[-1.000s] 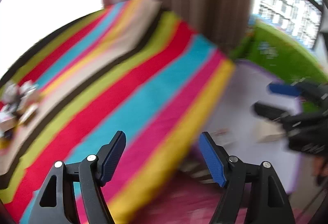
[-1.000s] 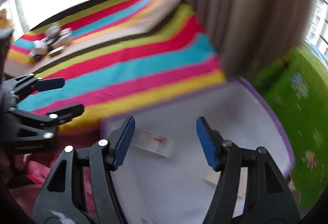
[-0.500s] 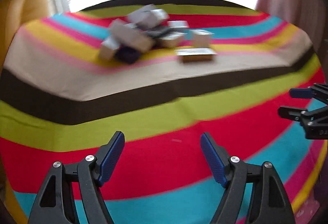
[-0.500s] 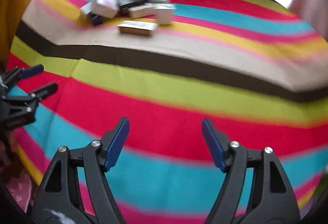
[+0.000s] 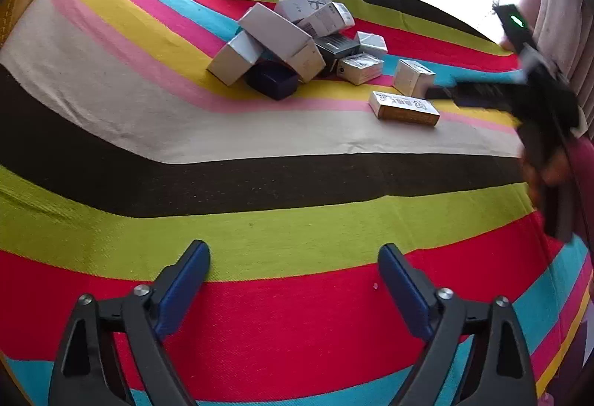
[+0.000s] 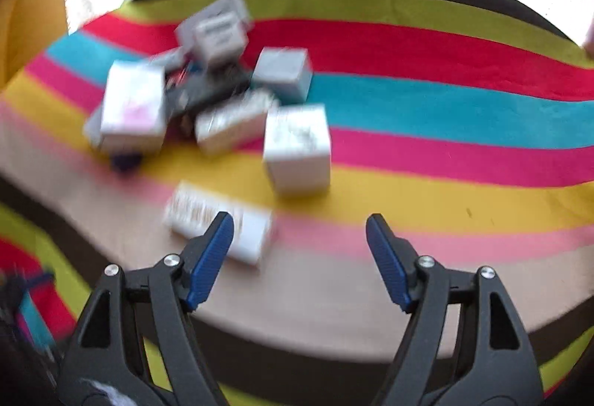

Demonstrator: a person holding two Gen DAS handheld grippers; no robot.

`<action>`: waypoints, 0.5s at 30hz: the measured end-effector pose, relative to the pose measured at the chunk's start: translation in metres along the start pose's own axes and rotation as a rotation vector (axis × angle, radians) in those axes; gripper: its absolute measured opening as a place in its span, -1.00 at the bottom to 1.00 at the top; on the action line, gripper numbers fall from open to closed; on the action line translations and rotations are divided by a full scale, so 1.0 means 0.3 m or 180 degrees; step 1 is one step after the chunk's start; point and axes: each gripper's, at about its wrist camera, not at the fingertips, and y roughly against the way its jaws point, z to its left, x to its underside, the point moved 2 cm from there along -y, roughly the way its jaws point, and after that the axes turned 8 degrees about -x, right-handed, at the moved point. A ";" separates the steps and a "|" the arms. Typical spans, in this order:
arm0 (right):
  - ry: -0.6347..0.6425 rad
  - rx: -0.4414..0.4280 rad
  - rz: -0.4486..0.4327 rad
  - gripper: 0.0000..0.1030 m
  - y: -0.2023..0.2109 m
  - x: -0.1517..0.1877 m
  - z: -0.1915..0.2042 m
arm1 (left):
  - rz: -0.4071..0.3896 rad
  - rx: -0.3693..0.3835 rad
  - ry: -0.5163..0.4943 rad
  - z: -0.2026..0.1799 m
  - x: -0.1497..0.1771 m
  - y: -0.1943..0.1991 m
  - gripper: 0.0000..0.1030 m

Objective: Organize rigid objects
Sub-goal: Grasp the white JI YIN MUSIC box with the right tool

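With both grippers swung away from the white bin to the striped bedcover (image 5: 260, 227), we have the left gripper (image 5: 293, 279) and right gripper (image 6: 299, 257) freshly widened and empty, the right nearing the flat box (image 6: 219, 224) beside the box pile (image 5: 293, 38).

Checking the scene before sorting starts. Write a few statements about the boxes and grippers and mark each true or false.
1. The left gripper is open and holds nothing. True; its jaws have just been opening.
2. The boxes lie on a plain white sheet. False: on a striped cloth.
3. The flat box lies apart from the heap. True.
4. The right gripper is shut on a box. False: it is open, empty, jaws just opening.
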 end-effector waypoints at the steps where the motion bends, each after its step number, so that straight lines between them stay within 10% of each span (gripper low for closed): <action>1: -0.0039 0.0005 0.0003 0.53 -0.024 -0.025 -0.003 | 0.0007 0.0013 -0.0003 0.000 -0.004 -0.004 0.88; 9: -0.0072 0.0230 0.0087 0.49 -0.170 -0.119 -0.003 | -0.0002 0.0031 0.0157 0.018 -0.020 -0.014 0.90; 11: 0.0124 0.0207 0.0060 -0.14 -0.163 -0.108 0.016 | -0.0004 0.0038 0.0165 0.019 -0.020 -0.015 0.91; 15: 0.0247 0.0276 -0.0115 -0.14 -0.060 -0.075 0.026 | 0.0010 0.0017 0.0129 0.014 -0.022 -0.018 0.93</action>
